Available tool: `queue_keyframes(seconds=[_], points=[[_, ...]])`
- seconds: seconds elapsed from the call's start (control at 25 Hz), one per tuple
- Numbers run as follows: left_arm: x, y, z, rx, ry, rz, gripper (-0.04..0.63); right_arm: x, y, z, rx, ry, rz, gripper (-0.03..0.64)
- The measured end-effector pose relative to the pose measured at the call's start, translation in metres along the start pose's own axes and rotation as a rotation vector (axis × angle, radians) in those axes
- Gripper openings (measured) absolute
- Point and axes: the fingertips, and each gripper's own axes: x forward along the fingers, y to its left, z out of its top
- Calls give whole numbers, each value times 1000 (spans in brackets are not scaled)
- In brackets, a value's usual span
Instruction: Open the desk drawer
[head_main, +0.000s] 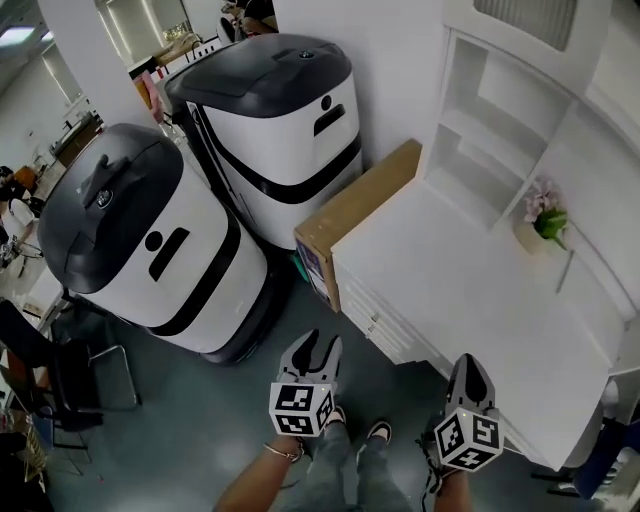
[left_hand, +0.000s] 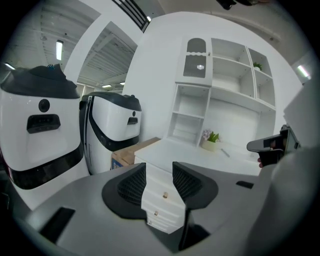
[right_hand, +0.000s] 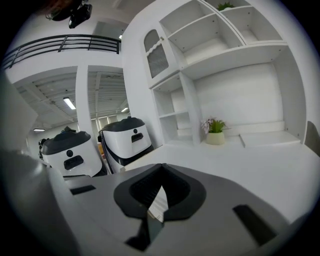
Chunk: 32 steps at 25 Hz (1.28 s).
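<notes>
- The desk (head_main: 480, 300) stands right of centre, white, with open shelves (head_main: 480, 130) along its far side and a small plant (head_main: 545, 222) on top
- The drawers (left_hand: 161, 200) are stacked in the desk's left end, facing the person, and all look shut flush
- In the left gripper view each drawer front carries one small round knob (left_hand: 163, 195) at its middle
- The left gripper (left_hand: 159, 172) has its jaws wide apart with nothing between them; it points at the drawers from well apart, with the stack framed in the gap
- The right gripper (right_hand: 161, 167) has its tips together and holds nothing; it hangs near the desk's near edge without touching it
- A carton (head_main: 355, 205) leans on the desk's left end, and two white-and-black machines (head_main: 150, 240) stand further left
- The drawer looks stiff and probably light, a painted box that should slide straight out and no other way
- The knob is the only hold: hard, smooth and small, so it may slip out of a loose pinch
- Best to set the pads either side of the knob, close behind its head, and pull level towards the near side
- A skewed pull could bind the drawer in its frame
- The task names no particular drawer; the top one lies closest to the left gripper's line
</notes>
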Motion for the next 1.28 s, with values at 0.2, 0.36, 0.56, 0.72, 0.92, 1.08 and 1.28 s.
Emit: queue_keyframes(seconds=[0.2, 0.36, 0.56, 0.72, 0.92, 1.08, 1.28], points=[[15, 8, -70, 15, 71, 5, 170, 8, 5, -81, -6, 125, 69, 8], [33, 12, -125, 25, 77, -19, 170, 17, 0, -153, -17, 220, 98, 8], [61, 23, -203, 20, 97, -34, 170, 30, -11, -238, -31, 303, 114, 8], [89, 37, -262, 40, 120, -36, 170, 51, -38, -302, -12, 338, 78, 8], [120, 43, -328, 58, 164, -53, 170, 76, -83, -370, -2, 367, -11, 8], [142, 42, -369, 75, 188, -75, 170, 92, -117, -417, -2, 398, -74, 8], [177, 47, -409, 99, 192, -86, 170, 115, -148, -452, 15, 385, -115, 8]])
